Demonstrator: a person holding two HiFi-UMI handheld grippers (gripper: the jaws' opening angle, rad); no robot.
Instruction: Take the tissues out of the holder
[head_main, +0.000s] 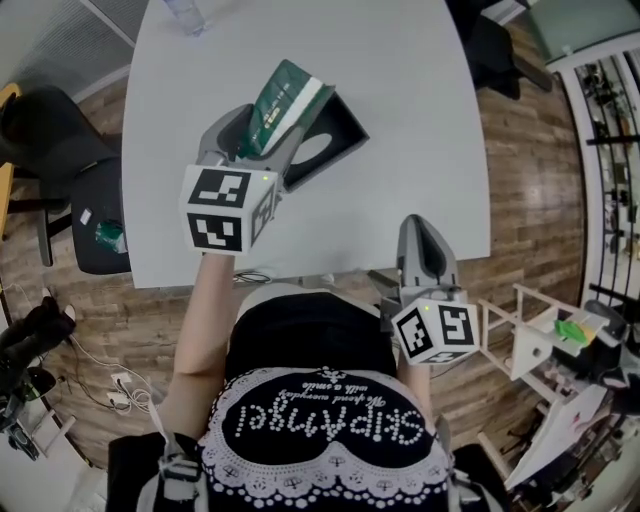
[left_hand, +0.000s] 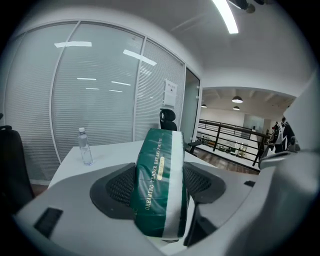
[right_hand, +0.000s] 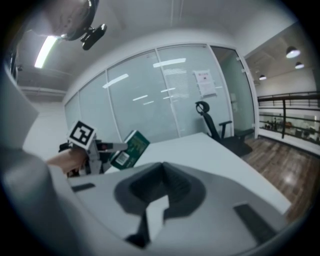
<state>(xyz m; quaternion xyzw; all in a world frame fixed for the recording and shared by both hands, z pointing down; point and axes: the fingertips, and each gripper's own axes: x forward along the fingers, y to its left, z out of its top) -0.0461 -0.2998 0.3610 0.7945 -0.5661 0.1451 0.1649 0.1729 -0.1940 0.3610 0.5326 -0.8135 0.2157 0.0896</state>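
A green and white tissue pack is clamped between the jaws of my left gripper, which is shut on it and holds it tilted above the table. The dark grey open-topped holder lies on the white table just right of the pack, which seems lifted out of it. In the left gripper view the tissue pack fills the gap between the pads of the left gripper. My right gripper hovers at the table's near edge, shut on nothing. The right gripper looks toward the tissue pack.
A clear water bottle stands at the table's far left corner, also visible as the bottle. A black chair sits left of the table and another office chair at its far end. Shelving and clutter stand at the right.
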